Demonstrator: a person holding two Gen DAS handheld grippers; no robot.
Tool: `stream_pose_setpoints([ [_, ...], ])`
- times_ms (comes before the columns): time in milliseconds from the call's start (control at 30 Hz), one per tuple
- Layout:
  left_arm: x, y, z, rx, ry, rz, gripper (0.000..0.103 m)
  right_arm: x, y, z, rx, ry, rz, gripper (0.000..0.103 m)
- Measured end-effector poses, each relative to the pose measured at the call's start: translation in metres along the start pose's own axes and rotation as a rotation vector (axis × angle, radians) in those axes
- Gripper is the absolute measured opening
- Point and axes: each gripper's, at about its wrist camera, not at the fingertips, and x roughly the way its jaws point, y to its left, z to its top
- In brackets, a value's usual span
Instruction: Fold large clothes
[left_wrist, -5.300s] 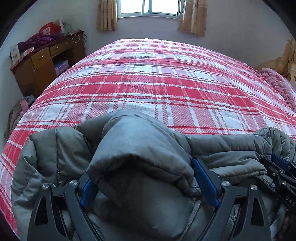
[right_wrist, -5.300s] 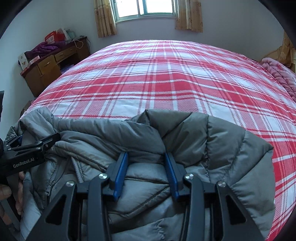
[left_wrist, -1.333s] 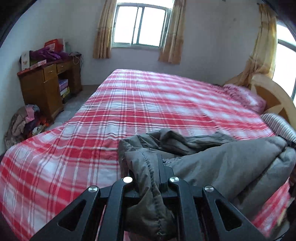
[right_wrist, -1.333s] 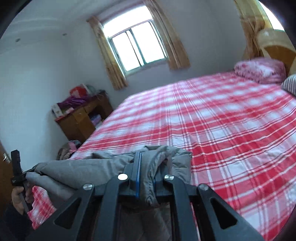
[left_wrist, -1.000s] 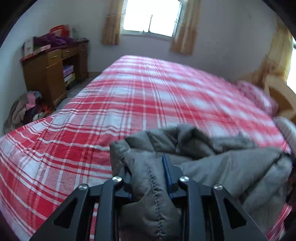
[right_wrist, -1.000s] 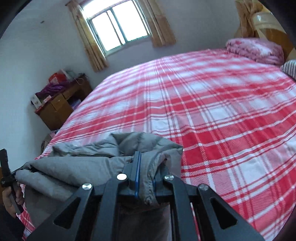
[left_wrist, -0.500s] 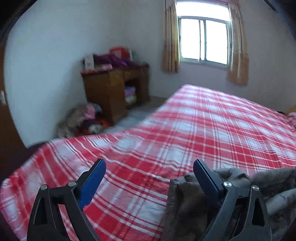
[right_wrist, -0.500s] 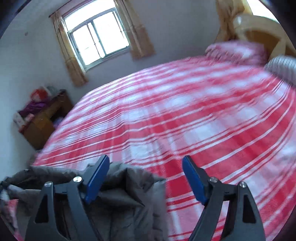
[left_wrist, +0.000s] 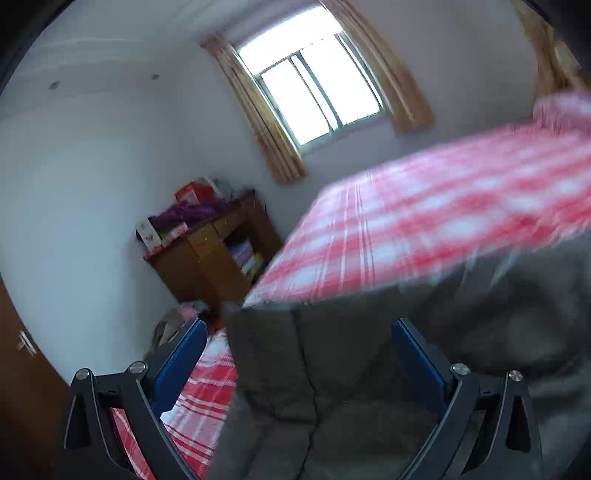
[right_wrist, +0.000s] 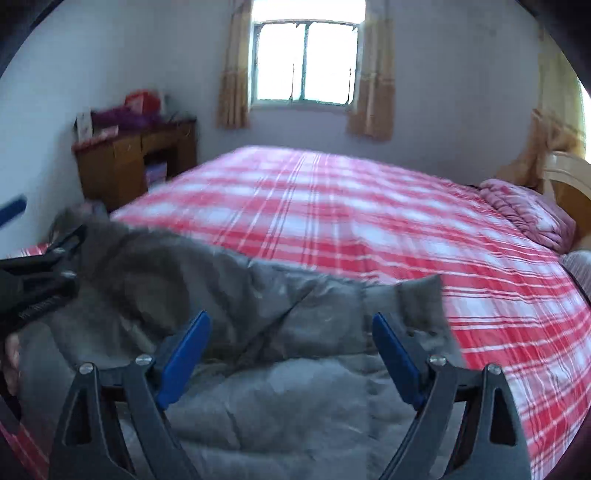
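Note:
A grey padded jacket (right_wrist: 258, 332) lies bunched on the near edge of the bed with the red plaid cover (right_wrist: 351, 221). My right gripper (right_wrist: 291, 332) is open, its blue-padded jaws wide apart just above the jacket. My left gripper (left_wrist: 299, 339) is open too, with the jacket's left corner (left_wrist: 314, 350) between and below its jaws, loose. The left view is tilted and blurred. The left gripper also shows in the right wrist view (right_wrist: 40, 273) at the jacket's left end.
A wooden desk (right_wrist: 129, 162) with clutter stands by the left wall, clothes piled on the floor beside it (left_wrist: 173, 325). A pink quilt (right_wrist: 524, 210) and wooden headboard (right_wrist: 569, 177) are at the right. A window (right_wrist: 306, 62) is behind the bed.
Both grippers were shut on the jacket and holding it up a second ago. They have opened and let it drop onto the bed's near edge; the left gripper has tilted.

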Motion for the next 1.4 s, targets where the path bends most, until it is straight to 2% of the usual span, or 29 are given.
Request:
stream_pose_setpoints([
  [67, 0.028, -0.006, -0.013, -0.022, 0.104, 0.008, 0.1, 0.022, -0.004, -0.002, -0.009, 0.022, -0.023, 0.091],
  [100, 0.047, -0.003, -0.021, -0.065, 0.182, -0.007, 0.1, 0.029, -0.005, -0.003, -0.008, 0.034, -0.027, 0.091],
  [167, 0.061, 0.004, -0.029, -0.153, 0.234, -0.056, 0.1, 0.045, -0.016, -0.008, 0.021, 0.056, -0.028, 0.091],
  [233, 0.066, 0.004, -0.03, -0.168, 0.24, -0.063, 0.101, 0.056, -0.026, -0.013, 0.055, 0.065, -0.015, 0.091],
  [267, 0.067, 0.001, -0.031, -0.162, 0.241, -0.062, 0.102, 0.058, -0.028, -0.015, 0.032, 0.056, 0.073, 0.091],
  [300, 0.068, 0.0, -0.031, -0.159, 0.242, -0.062, 0.102, 0.063, -0.031, -0.017, 0.042, 0.06, 0.084, 0.091],
  [600, 0.08, -0.008, -0.033, -0.159, 0.292, -0.095, 0.102, 0.071, -0.031, -0.021, 0.069, 0.094, 0.086, 0.091],
  [1000, 0.086, -0.01, -0.035, -0.153, 0.325, -0.102, 0.102, 0.09, -0.032, -0.024, 0.086, 0.193, 0.088, 0.093],
  [1400, 0.089, -0.011, -0.036, -0.15, 0.337, -0.107, 0.102, 0.099, -0.027, -0.024, 0.06, 0.257, 0.06, 0.096],
])
